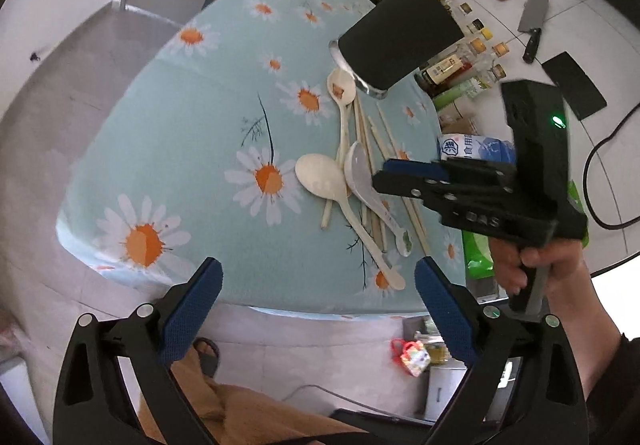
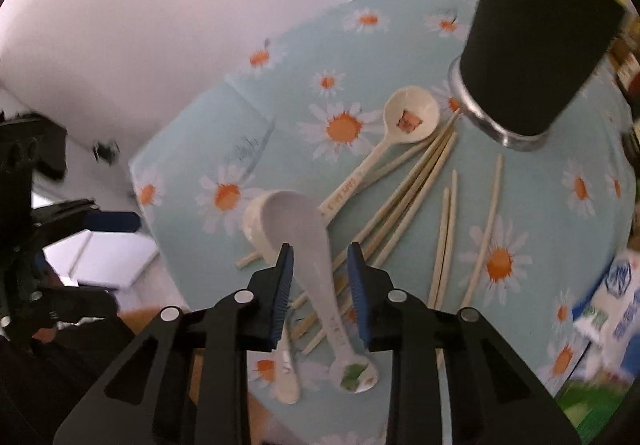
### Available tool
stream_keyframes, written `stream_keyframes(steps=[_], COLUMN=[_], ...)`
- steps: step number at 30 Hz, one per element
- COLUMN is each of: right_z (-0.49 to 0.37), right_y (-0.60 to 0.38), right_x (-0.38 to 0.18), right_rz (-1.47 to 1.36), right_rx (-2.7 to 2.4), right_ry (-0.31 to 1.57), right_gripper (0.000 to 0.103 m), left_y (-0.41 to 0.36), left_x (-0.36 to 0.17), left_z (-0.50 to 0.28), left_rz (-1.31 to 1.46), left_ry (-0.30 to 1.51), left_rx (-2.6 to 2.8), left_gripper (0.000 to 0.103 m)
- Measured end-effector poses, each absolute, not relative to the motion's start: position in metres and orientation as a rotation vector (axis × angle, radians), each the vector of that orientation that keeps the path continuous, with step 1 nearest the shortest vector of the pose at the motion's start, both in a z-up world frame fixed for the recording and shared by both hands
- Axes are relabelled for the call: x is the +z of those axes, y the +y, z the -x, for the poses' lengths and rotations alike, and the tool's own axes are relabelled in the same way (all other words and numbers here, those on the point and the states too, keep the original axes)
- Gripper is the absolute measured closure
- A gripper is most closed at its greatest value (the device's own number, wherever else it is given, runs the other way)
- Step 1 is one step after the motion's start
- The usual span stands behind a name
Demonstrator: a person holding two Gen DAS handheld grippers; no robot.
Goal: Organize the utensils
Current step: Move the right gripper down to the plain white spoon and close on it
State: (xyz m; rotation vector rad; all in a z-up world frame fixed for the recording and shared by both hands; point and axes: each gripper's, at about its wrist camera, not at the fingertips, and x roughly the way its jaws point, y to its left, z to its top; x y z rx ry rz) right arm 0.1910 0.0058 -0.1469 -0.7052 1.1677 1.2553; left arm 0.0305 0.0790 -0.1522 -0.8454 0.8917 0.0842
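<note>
Blue-padded right gripper (image 2: 320, 277) is hanging partly open, straddling the handle of the white ceramic soup spoon (image 2: 308, 245); I am seeing gaps beside both pads, nothing gripped. Spoon is lying across pale wooden chopsticks (image 2: 404, 201) on the daisy-print tablecloth (image 2: 192, 257). Left gripper (image 1: 318, 285) is hovering wide open, empty, at the table edge.

Left gripper (image 1: 318, 291): jaws spread wide, nothing between them, pointing downward. Right gripper (image 2: 320, 273): jaws partly closed, pads touching nothing, angled steeply down. A hand (image 1: 532, 269) grasps its handle.
</note>
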Motion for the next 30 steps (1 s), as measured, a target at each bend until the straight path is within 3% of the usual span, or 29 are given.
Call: stream_keyframes(steps=[11, 30], right_z=[-0.196, -0.221], right_y=[0.034, 0.007], right_x=[-0.164, -0.139], right_rz=[0.850, 0.760], right_rx=[1.335, 1.356], right_ry=[1.259, 1.277], right_gripper=[0.095, 0.100], left_y=[0.085, 0.088], left_x=[-0.160, -0.155], left_z=[-0.038, -0.068], left_rz=[0.868, 0.792], left_ry=[0.868, 0.902], left_rx=[0.007, -0.071], left_gripper=[0.010, 0.010])
